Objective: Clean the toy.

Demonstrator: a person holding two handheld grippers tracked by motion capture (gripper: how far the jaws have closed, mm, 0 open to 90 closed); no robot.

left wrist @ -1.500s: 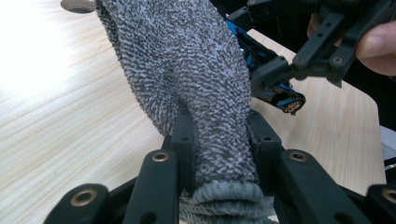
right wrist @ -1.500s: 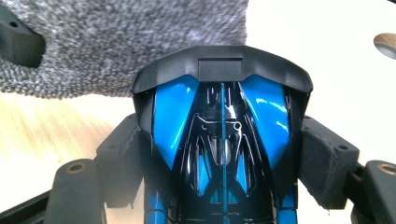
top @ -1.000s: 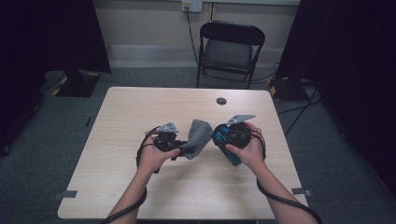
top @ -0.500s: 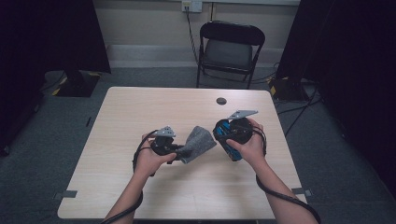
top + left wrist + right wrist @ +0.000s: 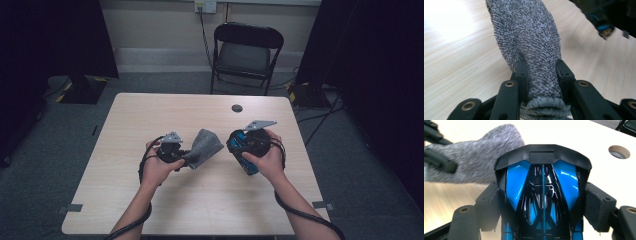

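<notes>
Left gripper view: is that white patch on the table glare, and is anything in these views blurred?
Left gripper view: yes, glare washes out the pale wooden table at upper left; the grey knitted sock is sharp, and the other tool at upper right is smeared. Right gripper view: the glossy blue and black toy car is sharp with highlights, while the sock's left end blurs. High view: dark surroundings, evenly lit tabletop.

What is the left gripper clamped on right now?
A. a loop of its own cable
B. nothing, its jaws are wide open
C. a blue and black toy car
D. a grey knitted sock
D: in the left gripper view the left gripper has both jaws pressed against the sides of the grey knitted sock, which hangs out over the table.
</notes>
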